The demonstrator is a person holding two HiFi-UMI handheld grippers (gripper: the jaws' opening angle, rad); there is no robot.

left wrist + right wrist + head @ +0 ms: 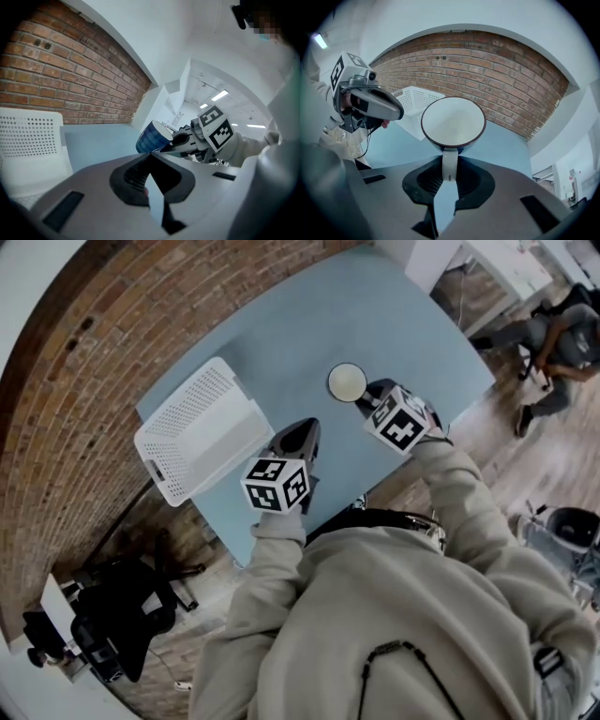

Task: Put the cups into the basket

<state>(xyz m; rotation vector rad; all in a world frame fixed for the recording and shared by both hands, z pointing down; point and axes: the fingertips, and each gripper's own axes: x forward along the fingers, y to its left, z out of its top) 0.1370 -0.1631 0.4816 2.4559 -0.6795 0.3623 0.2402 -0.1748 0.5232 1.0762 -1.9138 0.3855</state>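
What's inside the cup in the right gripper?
Nothing visible: the cup shows a bare white inside down to the bottom. The right gripper clamps its handle. The cup's outer underside is hidden.

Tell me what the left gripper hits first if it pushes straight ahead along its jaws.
Most likely the blue ribbed cup with the white inside, held by its handle in the right gripper. It sits just past the closed tips of the left gripper. Depth is unclear, so it might miss.

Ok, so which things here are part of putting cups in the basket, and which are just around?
Job: cup, its handle in the right gripper; white basket.
Just around: black office chair; seated person; empty left gripper.
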